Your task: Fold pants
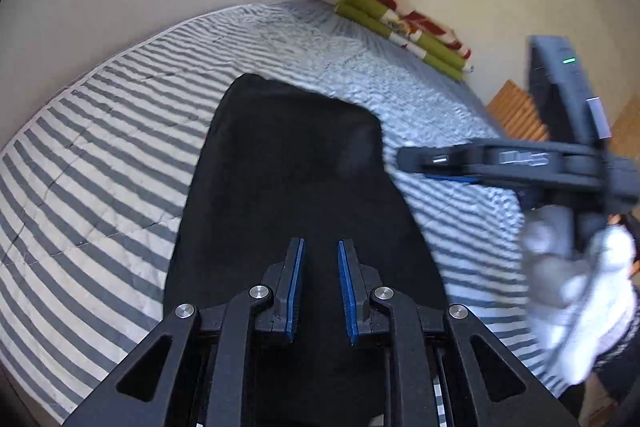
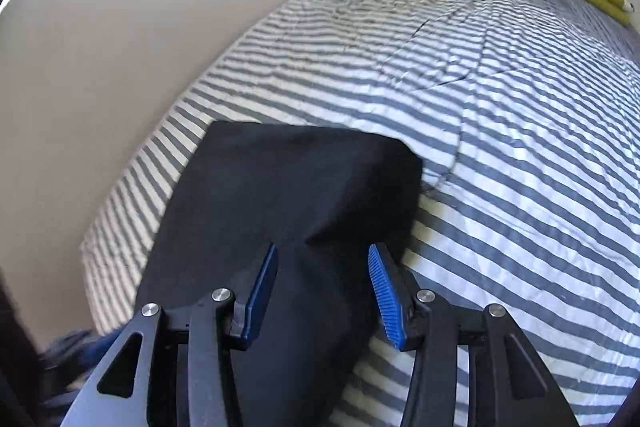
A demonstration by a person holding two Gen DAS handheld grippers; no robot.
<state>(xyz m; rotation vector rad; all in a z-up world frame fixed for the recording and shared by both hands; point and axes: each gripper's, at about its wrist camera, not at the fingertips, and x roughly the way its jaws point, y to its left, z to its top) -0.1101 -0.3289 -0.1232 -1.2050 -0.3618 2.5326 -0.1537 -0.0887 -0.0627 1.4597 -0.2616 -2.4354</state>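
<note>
One black pants (image 1: 288, 167) on one striped bed (image 1: 100, 167); left claw (image 1: 320, 247) narrowly parted, right claw (image 2: 322, 255) wider, both empty

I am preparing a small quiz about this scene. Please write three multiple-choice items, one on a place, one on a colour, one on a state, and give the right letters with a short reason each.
1. Where do the black pants lie?
A. on a wooden floor
B. on the striped bedspread
C. on a chair

2. What colour are the stripes of the bedspread?
A. grey and white
B. red and yellow
C. green and black

3. In what state is the right gripper?
A. shut on the pants
B. open, with nothing pinched
C. shut on a pillow

Answers:
1 B, the dark cloth rests flat on the striped cover in both views.
2 A, only grey and white bands run across it.
3 B, a clear gap shows between its blue pads, and the cloth lies under them, not pinched.
</note>
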